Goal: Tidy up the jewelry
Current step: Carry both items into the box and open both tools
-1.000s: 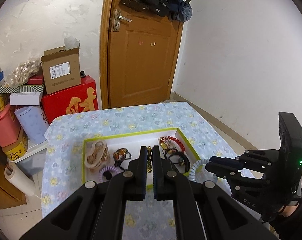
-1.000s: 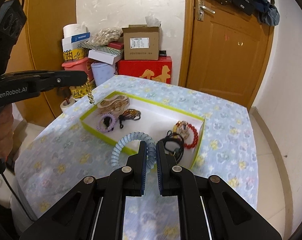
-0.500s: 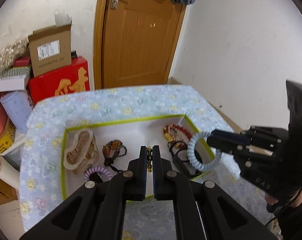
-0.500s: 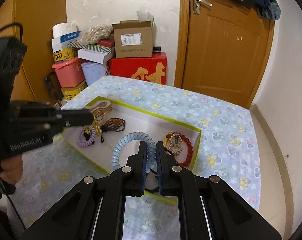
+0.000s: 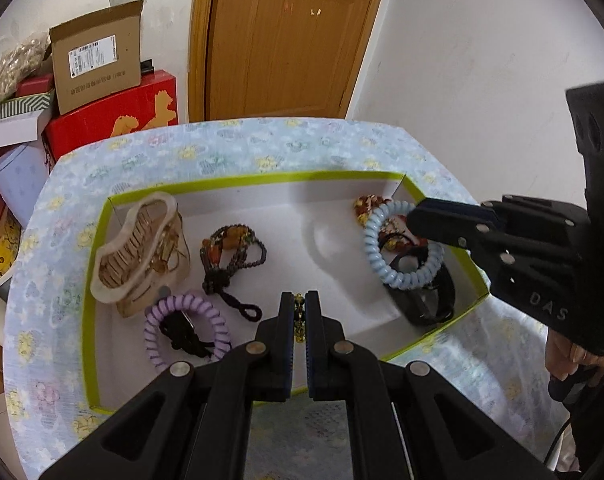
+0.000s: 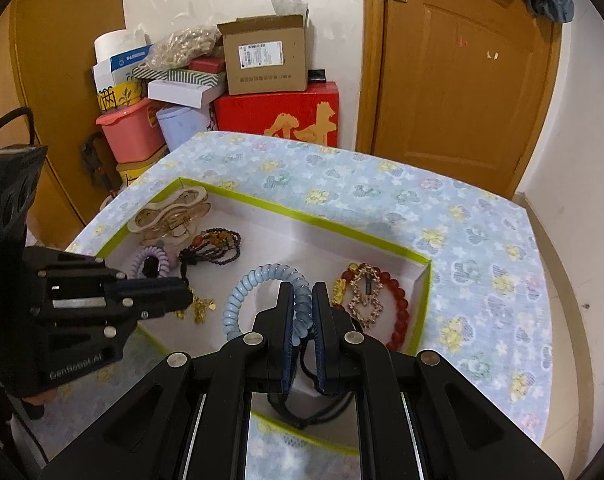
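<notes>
Both tongs have descended over the green-rimmed white tray (image 5: 237, 179): left gripper (image 5: 299, 312) pinches a gold chain (image 6: 201, 307) at 6 o'clock, right gripper (image 6: 302, 304) clamps a pale-blue spiral bracelet (image 5: 398, 250) at 3 o'clock, ring upright.

A wooden door (image 6: 458, 92) fills the upper middle of both views, set in white walls (image 5: 474, 60). Boxes (image 6: 265, 56) are stacked at upper left. A floral cloth (image 6: 482, 248) covers the table at centre.

glossy red beads (image 6: 398, 300), wooden door (image 6: 458, 64).
</notes>
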The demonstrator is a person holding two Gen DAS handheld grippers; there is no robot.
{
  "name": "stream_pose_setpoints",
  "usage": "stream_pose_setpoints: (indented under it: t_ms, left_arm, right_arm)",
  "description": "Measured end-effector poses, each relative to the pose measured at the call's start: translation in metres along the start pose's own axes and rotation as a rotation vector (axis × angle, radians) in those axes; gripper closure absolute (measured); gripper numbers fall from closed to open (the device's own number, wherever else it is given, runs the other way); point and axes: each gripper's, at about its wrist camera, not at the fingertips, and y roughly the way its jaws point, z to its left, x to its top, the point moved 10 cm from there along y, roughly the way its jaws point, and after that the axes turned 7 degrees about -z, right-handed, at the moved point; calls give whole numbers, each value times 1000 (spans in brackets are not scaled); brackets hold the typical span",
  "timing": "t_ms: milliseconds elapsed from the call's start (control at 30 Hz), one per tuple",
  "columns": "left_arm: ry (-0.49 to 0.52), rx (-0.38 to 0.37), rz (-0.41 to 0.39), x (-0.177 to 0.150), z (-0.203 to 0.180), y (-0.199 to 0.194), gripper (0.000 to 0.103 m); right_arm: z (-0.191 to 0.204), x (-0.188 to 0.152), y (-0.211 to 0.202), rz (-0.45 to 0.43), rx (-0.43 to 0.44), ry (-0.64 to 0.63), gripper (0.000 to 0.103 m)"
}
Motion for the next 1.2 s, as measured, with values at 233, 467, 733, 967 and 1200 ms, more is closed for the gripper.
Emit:
stream_pose_setpoints:
  t_ms: [233, 467, 733, 967, 1200]
  left_arm:
    - [-7, 15, -3, -3, 8, 4, 98]
    - [-11, 39, -11, -4, 14, 3, 97]
    - [-28, 45, -22, -2, 19, 1, 93]
    - [-24, 57, -30, -1, 20, -6, 92]
    - [-24, 82, -42, 0, 21, -20, 89]
  right_arm:
    - [3, 1, 24, 30, 12, 0, 94]
    - [5, -4, 49, 69, 20, -2, 94]
    - [5, -15, 66, 114, 20, -2, 94]
    - [3, -12, 66, 120, 10, 5, 88]
    - [3, -3, 46, 77, 5, 16, 85]
